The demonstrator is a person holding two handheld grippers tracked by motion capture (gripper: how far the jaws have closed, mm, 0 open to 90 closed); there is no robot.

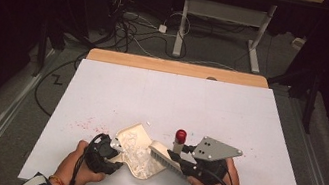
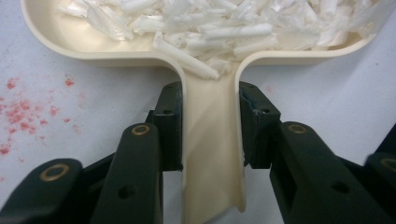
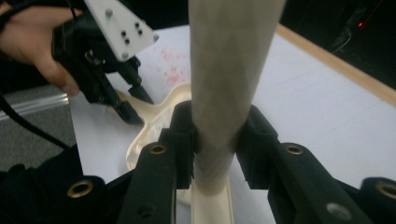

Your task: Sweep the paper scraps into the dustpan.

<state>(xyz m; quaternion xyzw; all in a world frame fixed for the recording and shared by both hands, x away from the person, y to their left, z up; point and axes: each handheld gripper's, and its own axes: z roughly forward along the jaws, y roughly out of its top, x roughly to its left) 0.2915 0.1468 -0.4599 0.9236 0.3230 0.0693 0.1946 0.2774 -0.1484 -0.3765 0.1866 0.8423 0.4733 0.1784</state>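
On white table in dark room with floor cables: left gripper clenched on dustpan, close up full of white scraps; right gripper squeezing brush.

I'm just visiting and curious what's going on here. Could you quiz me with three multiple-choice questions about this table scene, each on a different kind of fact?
1. Where do the white paper shreds mostly lie?
A. in the cream plastic dustpan
B. on the floor
C. at the table's far edge

2. What colour are the small specks on the white tabletop?
A. blue
B. red
C. green

3. What is the left gripper doing?
A. hanging open in the air
B. lying on the table
C. clamped on the dustpan's handle

Answers:
1 A, the shreds are piled inside the pan.
2 B, the specks beside the pan are red.
3 C, both jaws press against the handle's sides, while the right gripper holds the cream hand brush.
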